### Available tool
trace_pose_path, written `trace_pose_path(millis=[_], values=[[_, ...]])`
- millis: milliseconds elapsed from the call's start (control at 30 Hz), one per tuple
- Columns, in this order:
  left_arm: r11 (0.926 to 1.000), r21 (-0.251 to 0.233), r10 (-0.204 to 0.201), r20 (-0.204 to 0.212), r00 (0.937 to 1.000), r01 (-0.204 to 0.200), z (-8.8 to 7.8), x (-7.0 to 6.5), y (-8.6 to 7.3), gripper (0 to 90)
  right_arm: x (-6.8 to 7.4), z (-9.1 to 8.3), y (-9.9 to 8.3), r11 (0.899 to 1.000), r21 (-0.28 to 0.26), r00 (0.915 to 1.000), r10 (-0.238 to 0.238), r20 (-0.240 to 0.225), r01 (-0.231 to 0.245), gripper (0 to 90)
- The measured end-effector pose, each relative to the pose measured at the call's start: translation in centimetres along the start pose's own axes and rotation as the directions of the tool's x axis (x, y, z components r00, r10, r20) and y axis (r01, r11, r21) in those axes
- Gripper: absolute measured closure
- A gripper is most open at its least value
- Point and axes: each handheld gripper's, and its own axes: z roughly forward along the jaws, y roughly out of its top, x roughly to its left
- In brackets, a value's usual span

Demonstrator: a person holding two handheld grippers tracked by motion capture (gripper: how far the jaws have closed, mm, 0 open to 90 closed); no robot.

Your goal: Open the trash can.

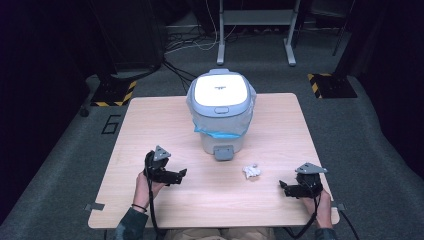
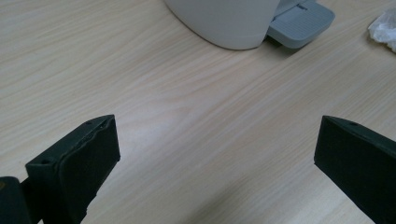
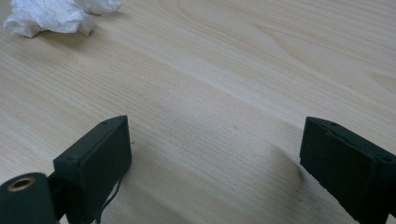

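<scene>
Paper wad up for grabs
Our right gripper (image 1: 286, 188), jaws wide and empty, sits nearer the crumpled tissue (image 1: 251, 171); it lies forward-left.

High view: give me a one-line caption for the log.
Two open grippers, left gripper and right gripper, rest on the table flanking a crumpled tissue before a lidded pedal bin.

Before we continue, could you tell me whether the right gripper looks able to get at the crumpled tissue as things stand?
Probably yes: the right gripper is open, and only bare table lies between it and the crumpled tissue.
</scene>
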Motion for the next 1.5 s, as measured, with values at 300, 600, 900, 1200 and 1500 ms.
trace_pose_path(millis=[300,600,900,1200,1500], values=[[0.9997,-0.001,0.026,0.022,0.9994,-0.026,1.0,-0.8,1.4,0.0,0.0,0.0,0.0,1.000,0.000,1.0000,-0.001,-0.002,0.001,8.1],[0.9984,-0.012,0.055,0.046,0.9974,-0.055,1.9,-1.7,2.9,0.0,0.0,0.0,0.0,1.000,0.000,1.0000,-0.001,-0.003,0.001,8.2],[0.9972,-0.024,0.073,0.080,0.9941,-0.071,2.9,-2.6,4.4,0.0,0.0,0.0,0.0,1.000,0.000,1.0000,-0.001,-0.002,0.001,8.5],[0.9952,-0.023,0.097,0.112,0.9889,-0.095,3.9,-3.6,5.3,0.1,0.0,0.0,0.0,1.000,-0.001,1.0000,0.002,-0.009,-0.002,8.9],[0.9875,-0.069,0.150,0.141,0.9786,-0.142,4.8,-5.3,5.4,59.9,0.0,0.0,0.0,1.000,-0.004,1.0000,0.003,-0.004,-0.003,10.4]])
